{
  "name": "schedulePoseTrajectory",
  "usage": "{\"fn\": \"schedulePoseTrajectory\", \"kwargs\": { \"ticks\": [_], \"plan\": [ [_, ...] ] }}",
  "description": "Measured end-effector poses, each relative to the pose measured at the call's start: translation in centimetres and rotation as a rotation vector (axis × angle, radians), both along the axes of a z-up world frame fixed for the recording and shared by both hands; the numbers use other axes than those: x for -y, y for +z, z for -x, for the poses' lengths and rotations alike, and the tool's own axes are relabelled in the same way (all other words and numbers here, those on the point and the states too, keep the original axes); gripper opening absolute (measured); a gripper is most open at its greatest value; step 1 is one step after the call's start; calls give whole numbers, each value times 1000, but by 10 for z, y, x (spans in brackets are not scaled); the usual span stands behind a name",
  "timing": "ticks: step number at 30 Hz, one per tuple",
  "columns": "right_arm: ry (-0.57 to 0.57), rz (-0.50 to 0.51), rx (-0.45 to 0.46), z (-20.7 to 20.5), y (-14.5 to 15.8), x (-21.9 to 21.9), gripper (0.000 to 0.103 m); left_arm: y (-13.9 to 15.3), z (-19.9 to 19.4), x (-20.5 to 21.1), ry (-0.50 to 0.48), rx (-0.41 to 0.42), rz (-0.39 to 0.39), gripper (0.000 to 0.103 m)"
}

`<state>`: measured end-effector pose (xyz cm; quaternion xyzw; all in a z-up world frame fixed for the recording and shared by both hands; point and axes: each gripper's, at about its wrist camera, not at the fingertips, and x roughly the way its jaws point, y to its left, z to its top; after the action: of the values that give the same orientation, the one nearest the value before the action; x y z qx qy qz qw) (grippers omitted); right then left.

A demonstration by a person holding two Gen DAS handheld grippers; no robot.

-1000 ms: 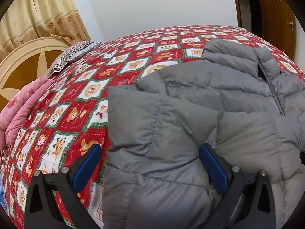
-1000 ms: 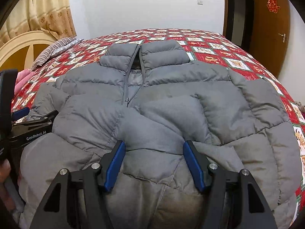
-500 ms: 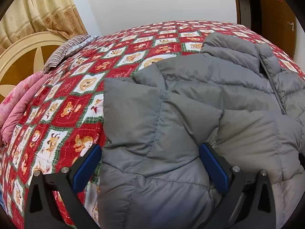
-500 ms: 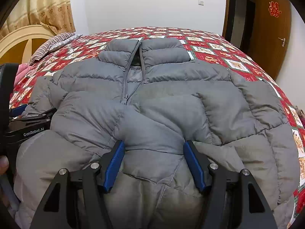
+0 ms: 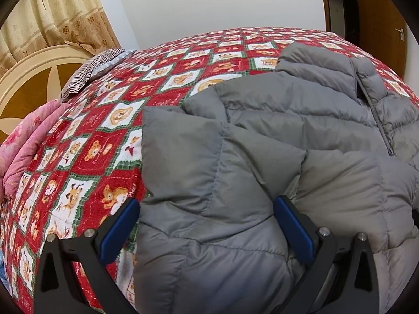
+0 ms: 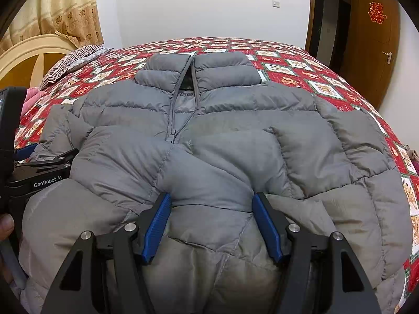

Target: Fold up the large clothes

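We see a grey puffer jacket (image 6: 209, 136) lying face up on a bed whose quilt (image 5: 110, 141) is red with cartoon squares. The collar points to the far side, the zip is partly done up, and both sleeves are folded in across the chest. The left gripper (image 5: 207, 225) hangs over the jacket's left edge with its jaws spread wide, the left blue pad above the quilt and the right one above the padding; they clamp nothing. The right gripper (image 6: 210, 222) sits over the near middle of the jacket, jaws also apart and straddling a puffed fold without pinching it. At the left of the right view we see the left gripper's black body and a fingertip. A striped pillow (image 5: 89, 70) and pink bedding (image 5: 28, 144) lie at the left, near the headboard.
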<state>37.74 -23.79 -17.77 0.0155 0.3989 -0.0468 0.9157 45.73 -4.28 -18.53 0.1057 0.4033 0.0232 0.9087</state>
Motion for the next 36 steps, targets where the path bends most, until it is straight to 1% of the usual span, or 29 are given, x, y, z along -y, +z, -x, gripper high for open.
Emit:
{"fn": "schedulePoseTrajectory", "kwargs": {
  "ticks": [5,7,9,11,12,14,15,17,20,22,23,25,27,32,34,36],
  "plan": [
    [2,2,-3,0,0,0,65,1,1,0,0,-4,-2,103],
    [7,-1,-10,0,2,1,66,6,2,-1,-9,-28,-10,103],
    [38,4,-50,0,9,0,70,17,5,-5,1,-43,-44,103],
    [70,-36,-80,0,22,4,75,41,9,-14,8,-14,-11,103],
    [88,-65,-76,0,33,7,76,52,9,-17,8,8,8,103],
    [101,-79,-58,-5,52,13,77,73,-1,-22,15,41,41,103],
    [98,-87,-46,-13,62,19,79,82,-10,-22,19,54,58,103],
    [70,-101,-53,-35,73,33,83,88,-30,-16,13,44,74,103],
    [-10,-93,-54,-73,83,59,84,89,-66,-1,18,35,71,103],
    [-38,-87,-96,-102,82,72,85,86,-93,10,10,-8,108,103],
    [-61,-79,-110,-117,80,80,85,85,-102,15,20,-17,109,103],
    [-99,-77,-110,-140,82,91,85,84,-125,26,35,-29,121,103],
    [-131,-96,-109,-163,83,101,85,84,-144,36,47,-42,141,103],
    [-190,-196,-107,-213,85,117,85,82,-177,61,45,-75,152,103],
    [-199,-198,-117,-229,83,117,85,76,-186,72,25,-95,173,103],
    [-191,-164,-142,-243,77,114,85,68,-192,81,0,-121,181,103]
  ]
}}
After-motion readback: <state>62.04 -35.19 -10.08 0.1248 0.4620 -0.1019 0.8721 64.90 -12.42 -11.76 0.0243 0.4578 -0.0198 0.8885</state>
